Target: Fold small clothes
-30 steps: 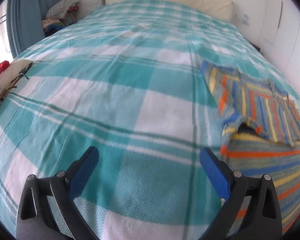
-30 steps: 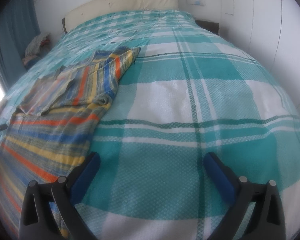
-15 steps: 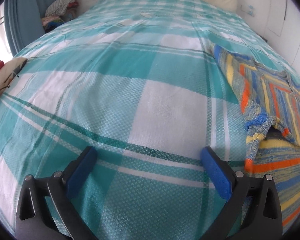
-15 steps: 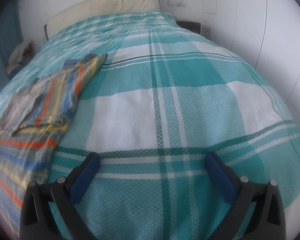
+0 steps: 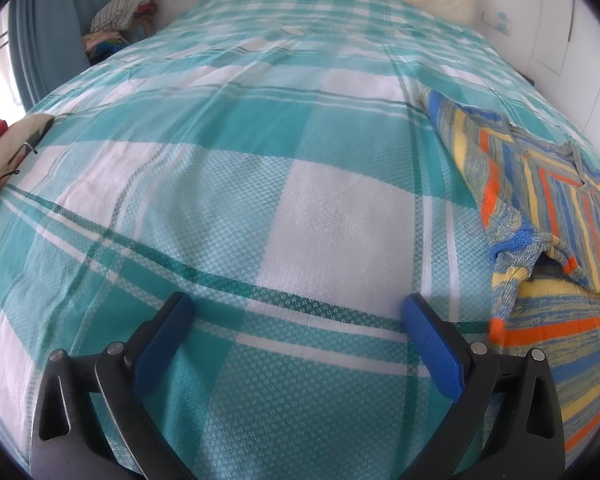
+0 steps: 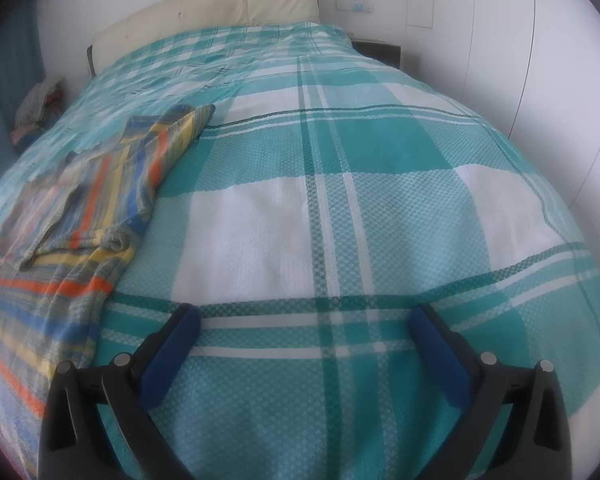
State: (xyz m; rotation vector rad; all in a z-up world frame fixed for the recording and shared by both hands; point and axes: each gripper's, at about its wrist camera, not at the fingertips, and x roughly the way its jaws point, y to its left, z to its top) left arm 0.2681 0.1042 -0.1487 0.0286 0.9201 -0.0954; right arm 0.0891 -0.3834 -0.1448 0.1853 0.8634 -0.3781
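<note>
A striped knit sweater (image 5: 548, 216) in blue, yellow, orange and grey lies on the bed, at the right edge of the left wrist view. Its sleeves are folded in over the body. It also shows in the right wrist view (image 6: 84, 216) at the left. My left gripper (image 5: 296, 320) is open and empty, over bare bedspread to the left of the sweater. My right gripper (image 6: 304, 328) is open and empty, over bare bedspread to the right of the sweater.
The bed has a teal and white checked bedspread (image 5: 260, 160) and a cream headboard (image 6: 220, 12). A pile of clothes (image 5: 120, 12) sits by the blue curtain at the far left. White wardrobe doors (image 6: 540, 60) stand on the right.
Both grippers have drawn away from the sweater, the left one leftward and the right one rightward, then the right swung slightly back. The sweater lies still. Both stay open.
</note>
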